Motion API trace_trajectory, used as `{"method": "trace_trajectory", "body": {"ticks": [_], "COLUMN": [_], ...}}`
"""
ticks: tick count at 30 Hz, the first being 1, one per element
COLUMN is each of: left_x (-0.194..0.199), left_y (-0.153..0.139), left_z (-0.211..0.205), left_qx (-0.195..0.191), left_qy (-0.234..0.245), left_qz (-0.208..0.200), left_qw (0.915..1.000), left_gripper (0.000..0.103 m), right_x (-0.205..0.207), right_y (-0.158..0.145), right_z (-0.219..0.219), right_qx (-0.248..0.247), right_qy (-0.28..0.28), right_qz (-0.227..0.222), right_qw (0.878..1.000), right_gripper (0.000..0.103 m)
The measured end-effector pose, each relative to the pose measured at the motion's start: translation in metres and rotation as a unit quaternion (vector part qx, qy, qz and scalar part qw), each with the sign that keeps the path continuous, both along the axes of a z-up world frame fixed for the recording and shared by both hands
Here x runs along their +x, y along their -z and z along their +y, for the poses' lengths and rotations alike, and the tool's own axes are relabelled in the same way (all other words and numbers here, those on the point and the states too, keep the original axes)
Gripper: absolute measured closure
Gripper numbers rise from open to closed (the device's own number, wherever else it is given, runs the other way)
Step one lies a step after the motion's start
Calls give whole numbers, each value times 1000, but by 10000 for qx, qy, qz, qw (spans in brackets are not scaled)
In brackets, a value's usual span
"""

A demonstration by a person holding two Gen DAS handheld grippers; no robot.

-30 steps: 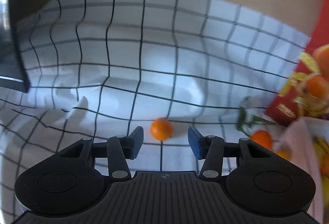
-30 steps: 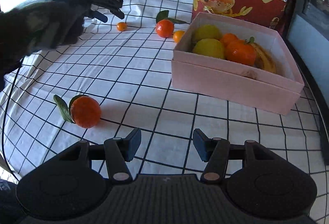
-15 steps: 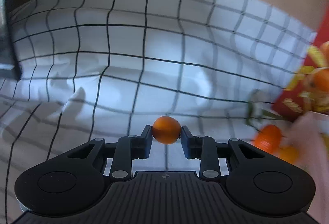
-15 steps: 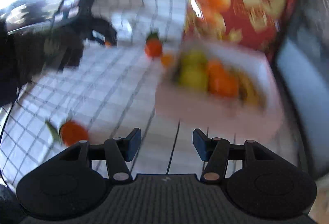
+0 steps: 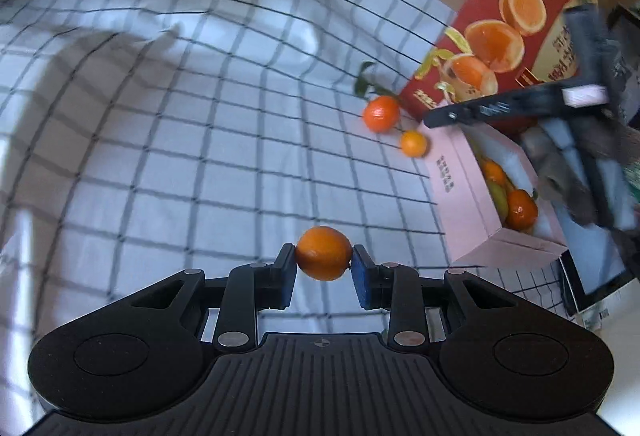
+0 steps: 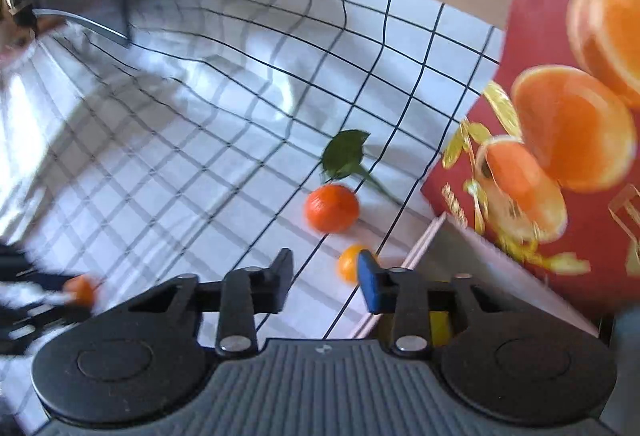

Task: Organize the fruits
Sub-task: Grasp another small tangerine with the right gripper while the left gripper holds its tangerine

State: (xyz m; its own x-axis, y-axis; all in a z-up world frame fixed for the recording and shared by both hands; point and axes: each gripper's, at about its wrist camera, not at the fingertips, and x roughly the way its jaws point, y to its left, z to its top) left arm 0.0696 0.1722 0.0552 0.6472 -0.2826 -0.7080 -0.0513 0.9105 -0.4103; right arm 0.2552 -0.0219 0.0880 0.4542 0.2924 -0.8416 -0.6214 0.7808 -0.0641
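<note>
Left gripper [image 5: 324, 260] was clamped on a small orange [image 5: 324, 254], pads pressing its two sides, fruit clear of the checked cloth [image 5: 200, 155].

Pink box [image 5: 460, 203] lay to the right of and a little above the held fruit in the left wrist view. It was open on top, with its long axis running from mid-frame down to the lower right. Its near side wall faced the gripper. Several fruits already sat inside, among them an orange one [image 5: 520, 209].

Judgement: the carry turns on going rightward and over that near wall, then letting go above the box.

Right gripper [image 6: 325, 276] had just been closing. Its jaws were drawn close, with a slim gap showing and nothing held between them. A loose small orange [image 6: 347, 263] lay on the cloth just beyond its right finger (partly hidden by it). A leafy mandarin [image 6: 331, 207] sat farther up the frame, near the red carton [image 6: 560, 115].

The right hand looked nearer to both loose fruits. The left hand had only its own load to deliver.
</note>
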Motion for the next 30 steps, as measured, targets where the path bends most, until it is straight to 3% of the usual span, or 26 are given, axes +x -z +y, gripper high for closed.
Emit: {"method": "trace_trajectory", "body": {"ticks": [2,8,10,12,13,15,18,21,24,30], "left_x": [-8,-18,-19,-19,-18,-15,-10,-7,-8,-14], "left_y": [0,7,9,10,10,12,13,13,15,18], "left_z": [9,32,36,39,39,37,32,28,28,36], "left_qx": [55,-36,-105,-150,-158,-166,-171,-163,-148,-162], "left_qy": [-142,-444,-507,-541,-552,-551,-485,-424,-411,-502], "left_qz": [50,194,227,245,247,259,268,272,316,389], "left_qw": [9999,9988,9984,9981,9980,9980,9983,9986,9985,9978], "left_gripper": [69,69,69,69,69,69,69,69,69,69], "right_x": [16,43,35,25,16,-4,-25,-29,-35,-40], "right_y": [12,43,40,32,25,7,-5,7,25,44], "right_z": [10,26,24,16,14,11,9,14,20,36], "right_qx": [-18,-349,-95,611,887,1055,839,561,689,83], "right_qy": [156,464,379,280,176,-21,-82,-94,-27,124], "right_qz": [114,317,490,1224,1351,1113,455,317,461,-444], "right_qw": [9998,9978,9980,9902,9867,9882,9954,9979,9966,9989], "right_gripper": [82,87,87,87,87,87,85,77,71,67]}}
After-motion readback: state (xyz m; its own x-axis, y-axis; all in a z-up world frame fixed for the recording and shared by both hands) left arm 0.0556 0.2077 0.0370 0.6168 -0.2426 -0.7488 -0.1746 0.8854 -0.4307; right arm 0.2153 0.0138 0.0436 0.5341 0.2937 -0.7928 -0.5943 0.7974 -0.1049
